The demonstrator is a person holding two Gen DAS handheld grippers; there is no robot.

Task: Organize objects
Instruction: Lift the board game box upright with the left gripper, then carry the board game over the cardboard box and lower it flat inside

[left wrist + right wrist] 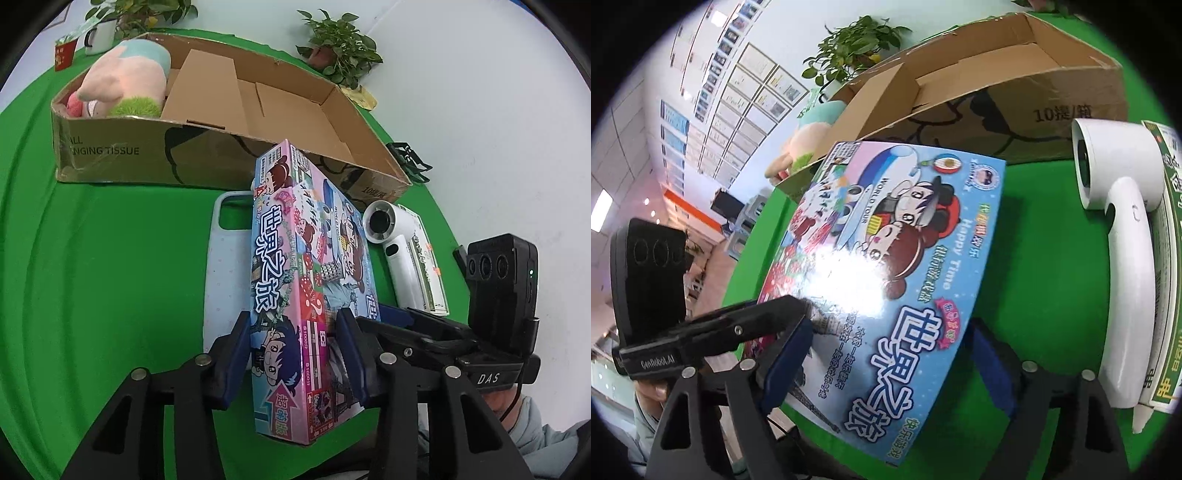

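Note:
A colourful board-game box [295, 277] stands on its long edge on the green tabletop [110, 277]. My left gripper [291, 326] is shut on its near end, with one blue pad on each broad face. In the right wrist view the same game box [894, 240] shows its printed face. My right gripper [894, 328] stands open around its lower part, and no pad clearly presses on it. One right finger [395, 314] shows just right of the box. Behind it is the open cardboard carton [147, 147] with a plush toy [125, 81] in its left end.
A pale blue phone case [227, 266] lies flat behind the game box. A white handheld fan [391, 236] and a green-and-white packet [428, 266] lie to the right. Potted plants [340, 48], a mug [99, 35] and a black wire holder [410, 162] stand near the carton.

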